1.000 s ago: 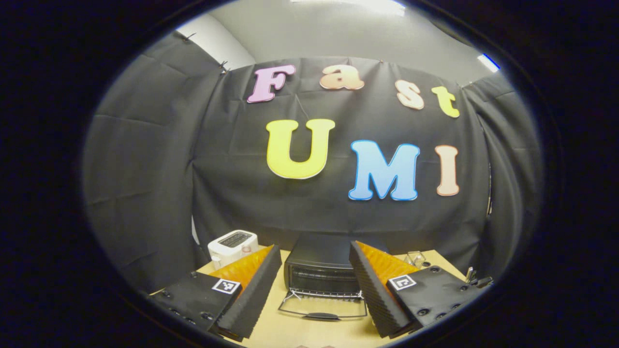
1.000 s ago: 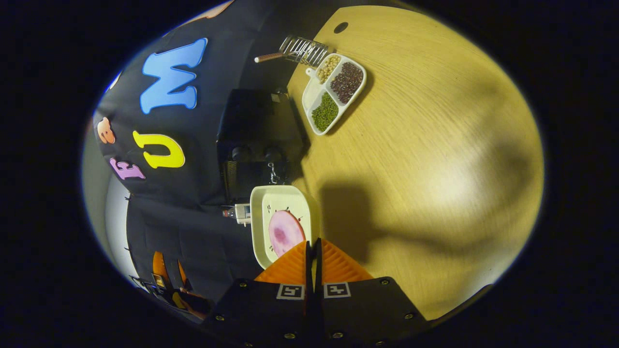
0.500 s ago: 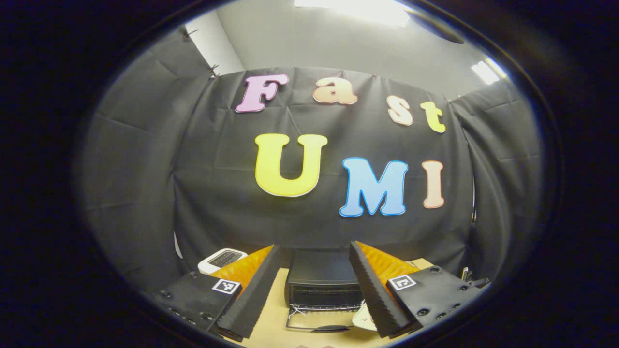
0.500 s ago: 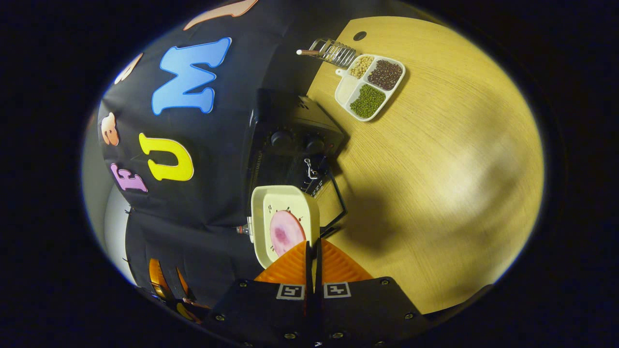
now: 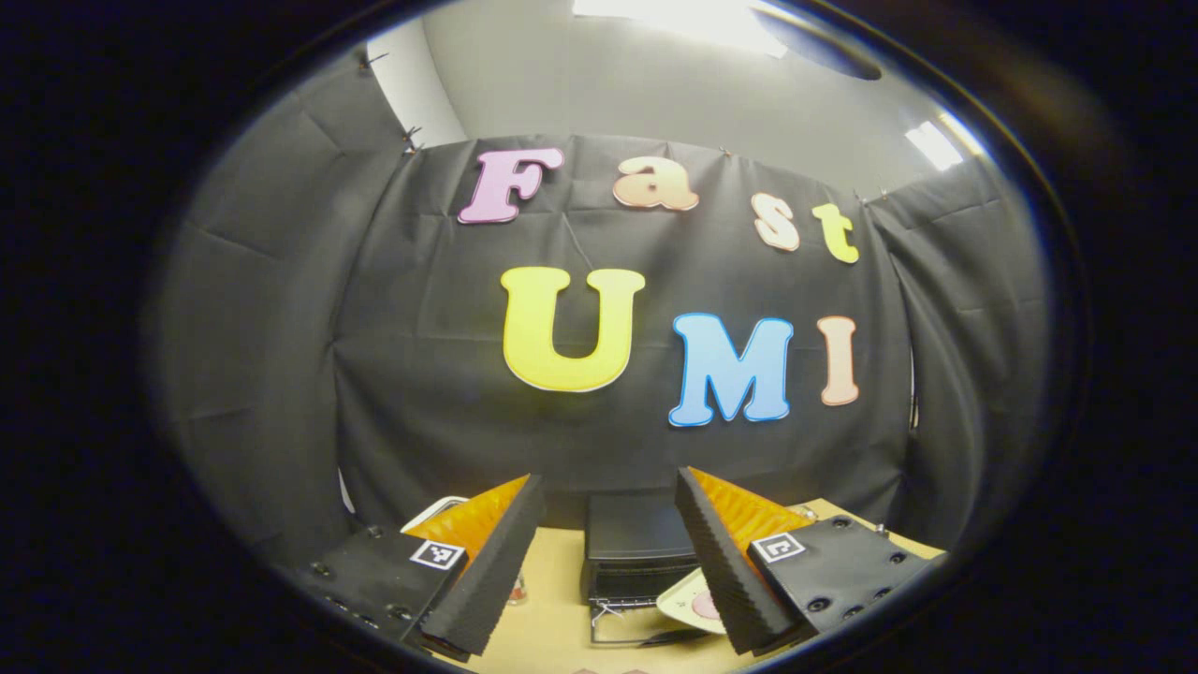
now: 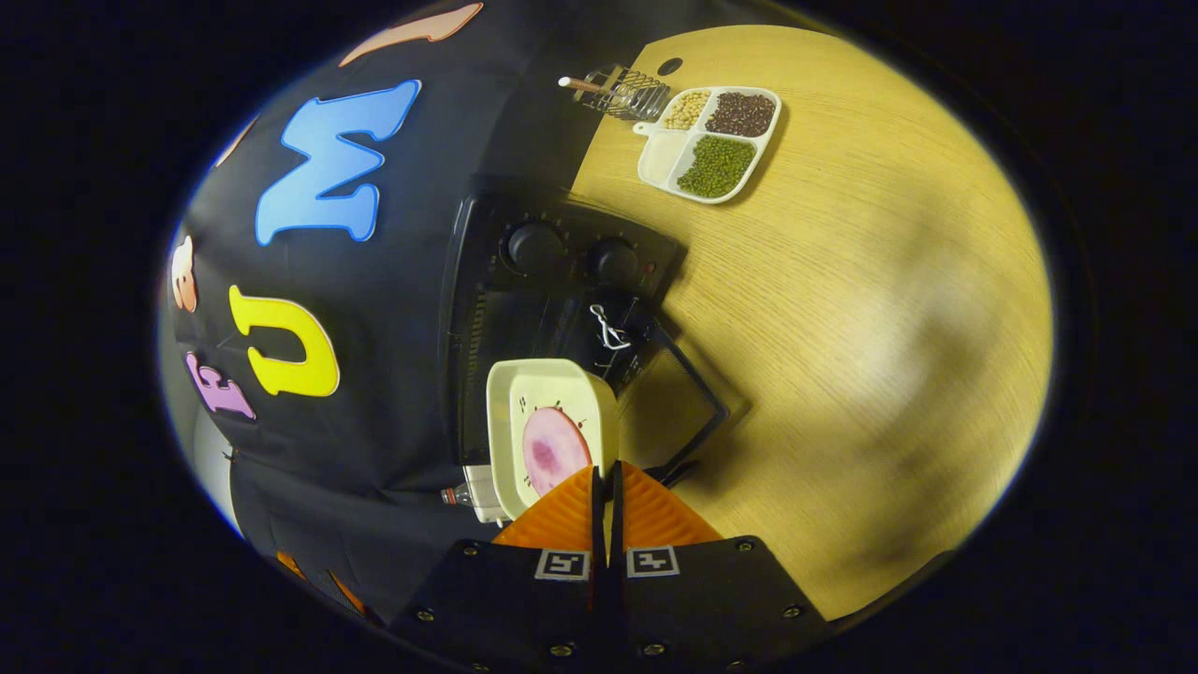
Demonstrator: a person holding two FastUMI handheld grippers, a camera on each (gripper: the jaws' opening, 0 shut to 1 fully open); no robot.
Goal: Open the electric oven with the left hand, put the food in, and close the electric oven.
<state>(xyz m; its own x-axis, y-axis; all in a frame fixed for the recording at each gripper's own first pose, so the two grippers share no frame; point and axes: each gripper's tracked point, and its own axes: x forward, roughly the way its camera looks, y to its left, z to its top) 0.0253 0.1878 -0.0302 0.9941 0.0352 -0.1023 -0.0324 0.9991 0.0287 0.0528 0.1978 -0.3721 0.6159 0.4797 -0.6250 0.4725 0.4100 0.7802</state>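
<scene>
The oven (image 6: 552,309) door (image 6: 679,402) is down, so the step in hand is loading. The right claw (image 6: 606,487) is clamped on the rim of the plate (image 6: 547,435) with its pink slice of food (image 6: 552,451), just before the oven mouth, long axis pointing into it. The left claw (image 5: 604,552) hangs wide apart, empty, facing the oven front. Next: level the plate and slide it in above the door

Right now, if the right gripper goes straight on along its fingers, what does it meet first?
Probably the oven: the right gripper, shut on the plate, points at its open front over the lowered door. Depth is unclear.
</scene>
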